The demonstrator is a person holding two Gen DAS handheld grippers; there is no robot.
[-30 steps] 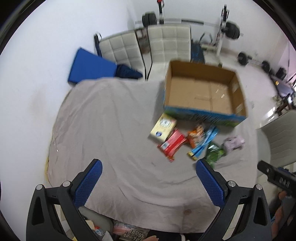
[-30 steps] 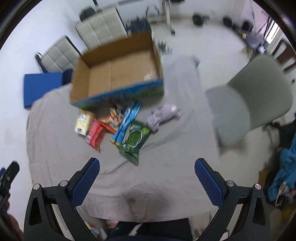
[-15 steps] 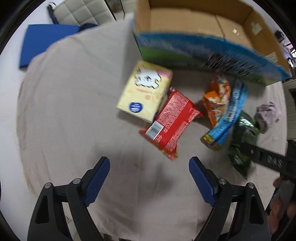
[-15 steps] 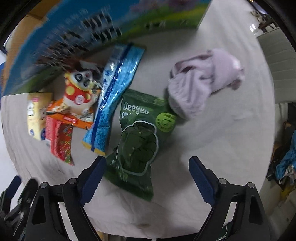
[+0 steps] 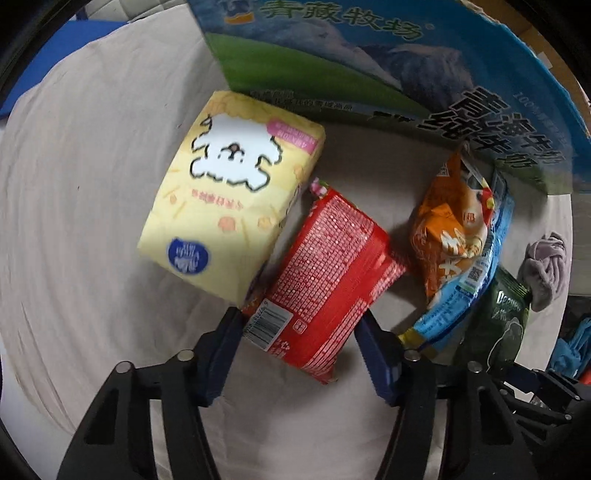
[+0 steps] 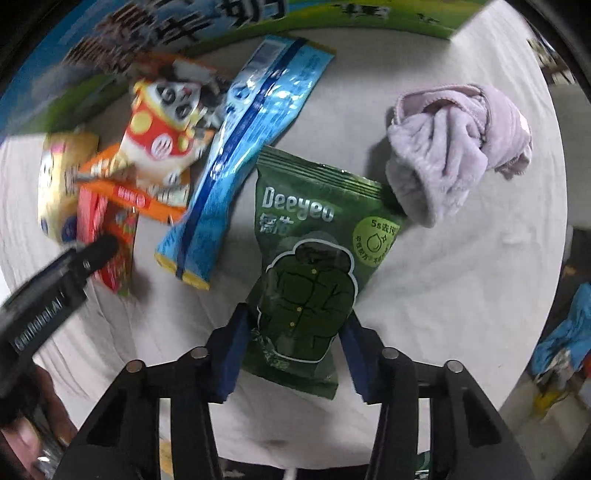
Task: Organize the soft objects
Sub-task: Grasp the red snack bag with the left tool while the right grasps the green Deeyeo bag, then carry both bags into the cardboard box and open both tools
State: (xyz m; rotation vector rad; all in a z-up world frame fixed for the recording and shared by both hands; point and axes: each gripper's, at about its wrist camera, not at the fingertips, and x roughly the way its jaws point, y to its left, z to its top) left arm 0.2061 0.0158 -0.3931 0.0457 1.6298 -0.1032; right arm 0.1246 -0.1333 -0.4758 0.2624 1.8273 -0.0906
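My left gripper (image 5: 295, 328) straddles the near end of a red packet (image 5: 328, 273), its blue pads against the packet's sides. A yellow tissue pack (image 5: 236, 195) lies to the left, an orange snack bag (image 5: 450, 229) and a blue sachet (image 5: 476, 288) to the right. My right gripper (image 6: 293, 332) straddles the lower end of a green Deeyeo pouch (image 6: 317, 258), pads touching its edges. A lilac cloth (image 6: 458, 147) lies to its upper right. The left gripper shows at the left of the right wrist view (image 6: 66, 273).
The printed cardboard box (image 5: 406, 74) stands just behind the packets, also visible in the right wrist view (image 6: 184, 22). Everything lies on a beige cloth-covered table (image 5: 74, 184). The table edge falls away on the right (image 6: 554, 258).
Both grippers have dropped down to the packets and narrowed. The left one has closed around the red packet, the right one around the green pouch.
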